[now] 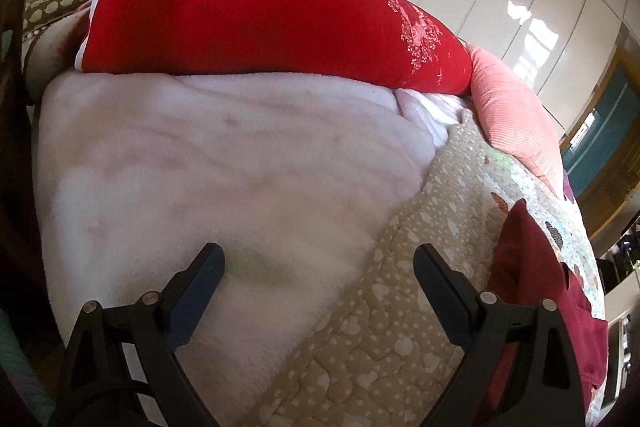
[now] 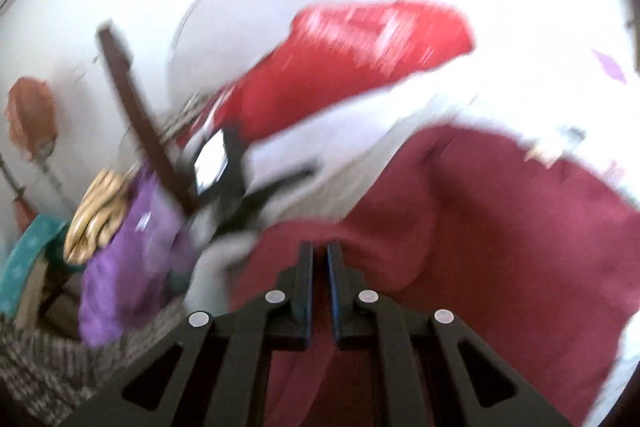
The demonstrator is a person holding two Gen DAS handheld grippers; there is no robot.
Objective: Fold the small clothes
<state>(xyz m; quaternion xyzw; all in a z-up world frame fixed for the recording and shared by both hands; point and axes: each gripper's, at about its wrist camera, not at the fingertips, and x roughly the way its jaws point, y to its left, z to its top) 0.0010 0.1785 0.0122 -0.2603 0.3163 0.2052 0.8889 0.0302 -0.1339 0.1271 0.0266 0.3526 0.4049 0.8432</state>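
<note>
The left gripper (image 1: 318, 267) hovers over a white fleece blanket (image 1: 200, 167), jaws wide apart. The right gripper (image 2: 319, 259) has its jaws nearly together above a maroon garment (image 2: 500, 227); clamping unclear through the blur.

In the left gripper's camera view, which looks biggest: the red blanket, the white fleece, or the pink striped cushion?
Largest to smallest, as they look:
1. white fleece, though it lies nearest the camera
2. red blanket
3. pink striped cushion
</note>
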